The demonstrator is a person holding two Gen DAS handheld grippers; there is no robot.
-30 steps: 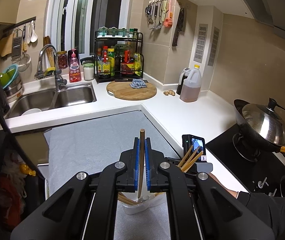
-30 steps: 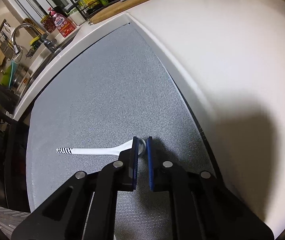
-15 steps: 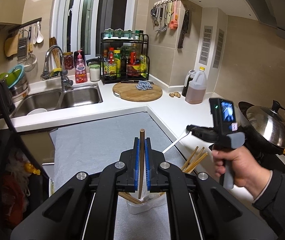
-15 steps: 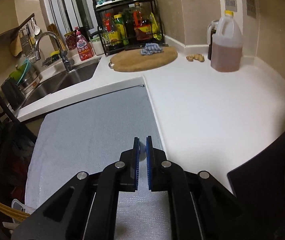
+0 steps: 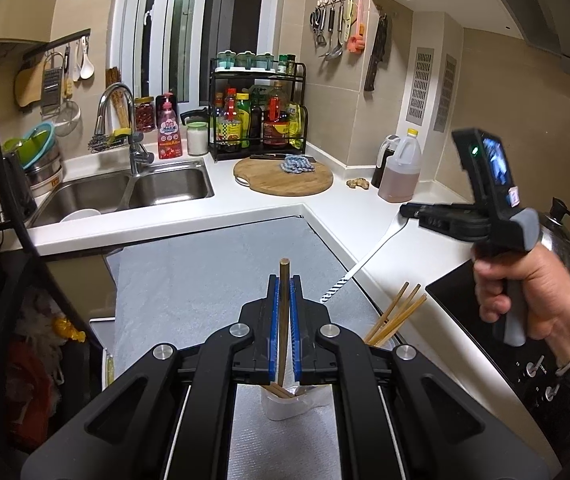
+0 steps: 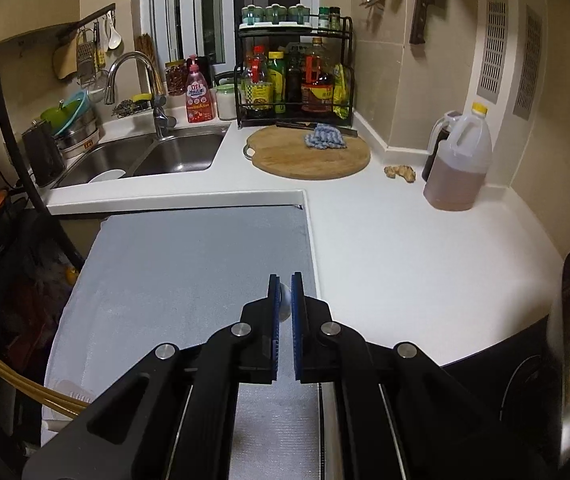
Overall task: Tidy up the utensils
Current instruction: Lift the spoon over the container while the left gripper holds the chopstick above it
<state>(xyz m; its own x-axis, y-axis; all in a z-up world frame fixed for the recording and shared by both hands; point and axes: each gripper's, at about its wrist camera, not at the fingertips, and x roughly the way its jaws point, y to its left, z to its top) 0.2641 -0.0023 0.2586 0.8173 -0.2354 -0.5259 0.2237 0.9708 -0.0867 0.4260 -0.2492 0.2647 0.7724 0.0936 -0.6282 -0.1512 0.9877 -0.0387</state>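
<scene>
My left gripper [image 5: 284, 280] is shut on a wooden chopstick [image 5: 283, 320] that stands upright between the blue pads. Below it a white plastic holder [image 5: 285, 404] stands on the grey mat [image 5: 205, 272], with more chopsticks [image 5: 395, 318] leaning out to the right. A hand carries my right gripper [image 5: 407, 213] above the counter at the right, shut on the bowl end of a white spoon [image 5: 369, 258]. The spoon's striped handle hangs down to the left. In the right wrist view the spoon bowl [image 6: 284, 300] shows between the pads of the right gripper [image 6: 284, 280].
A double sink [image 5: 133, 188] and tap lie at the back left. A round cutting board [image 5: 285, 176] with a blue cloth, a spice rack [image 5: 259, 120] and an oil jug [image 5: 401, 172] stand behind. A lidded wok [image 5: 565, 240] sits on the black hob [image 5: 465, 296] at right.
The right gripper has lifted the white spoon off the mat, risen well above the counter and rolled, so the handle now dangles. The left gripper and its chopstick have stayed put.
</scene>
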